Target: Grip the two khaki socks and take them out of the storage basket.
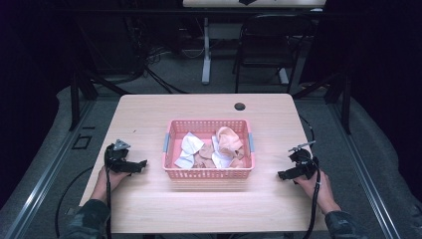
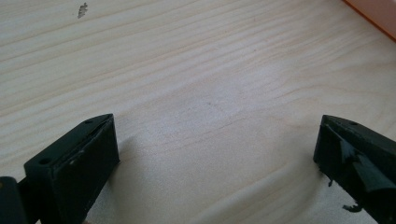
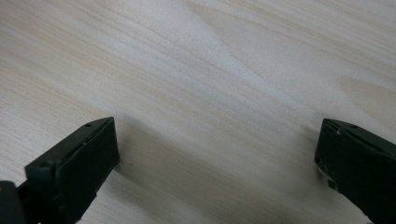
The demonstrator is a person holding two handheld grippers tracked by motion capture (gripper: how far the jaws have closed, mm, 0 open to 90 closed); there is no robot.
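left hand-held gripper (image 1: 141, 164) rests on the worktop (image 1: 149, 209), held in the person's left hand (image 1: 110, 177), its tip aimed at the pink basket (image 1: 208, 173). jaws stand wide apart in the left gripper view (image 2: 217, 154), bare wood grain between them, nothing gripped. a corner of the basket shows at that view's upper right edge (image 2: 373, 14).

right hand-held gripper (image 1: 281, 175) lies on the worktop at the other side, held in the right hand (image 1: 313, 186), its tip also turned toward the basket. jaws wide apart in the right gripper view (image 3: 217, 154), only pale wood between them.

basket sits mid-worktop, between the two grippers, near each but touching neither; the left gripper is just beside the basket's left wall, the right one a little farther from the right wall. inside the basket: a heap of crumpled cloths, white pieces (image 1: 188, 149) toward the left, peach and tan ones (image 1: 229, 142) toward the right, all within the rim.

a round cable hole (image 1: 240, 106) is in the worktop beyond the basket. black cables trail from both grippers off the near edge.
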